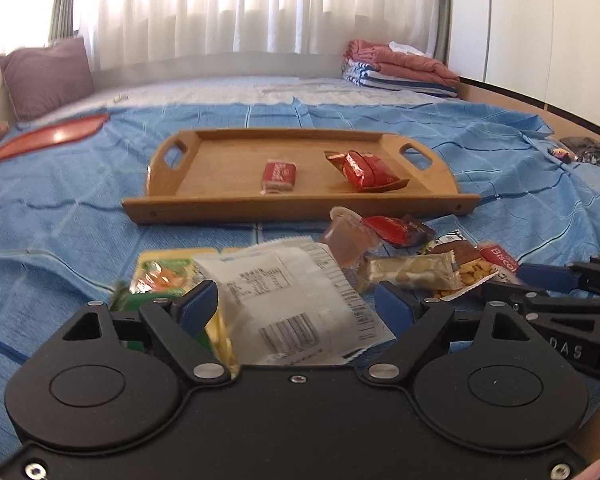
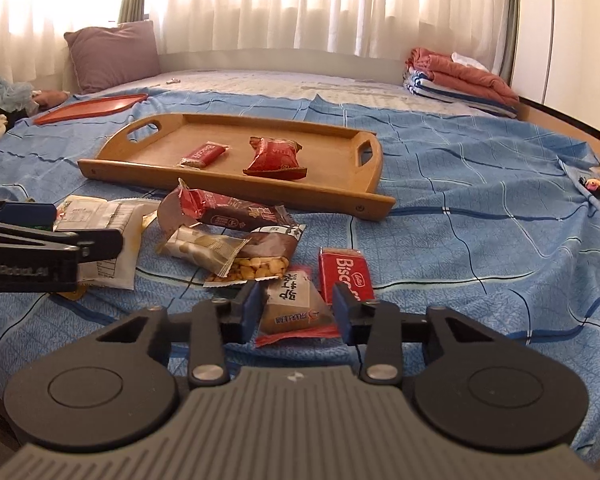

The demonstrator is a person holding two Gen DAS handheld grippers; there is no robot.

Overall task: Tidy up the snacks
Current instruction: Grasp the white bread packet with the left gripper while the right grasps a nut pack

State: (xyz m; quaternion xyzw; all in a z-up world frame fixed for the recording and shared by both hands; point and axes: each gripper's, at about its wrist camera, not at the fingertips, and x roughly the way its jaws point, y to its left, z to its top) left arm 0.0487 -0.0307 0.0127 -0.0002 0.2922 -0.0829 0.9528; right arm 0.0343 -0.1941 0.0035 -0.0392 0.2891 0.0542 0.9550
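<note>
Currently the wooden tray [image 2: 236, 178] holds 2 red packets: a "Biscoff" biscuit [image 2: 203, 155] and a crumpled bag [image 2: 276, 159]. Loose snacks lie nearer than the tray. Right gripper [image 2: 296, 312]: jaws clamped on a brown sachet [image 2: 294, 308]. Left gripper [image 1: 296, 300]: jaws open, straddling a white packet [image 1: 292, 300]. Only the left wrist view shows its barcode.

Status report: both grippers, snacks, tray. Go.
Left gripper open around white packet. Right gripper shut on brown snack packet. Wooden tray holds two snacks.
</note>
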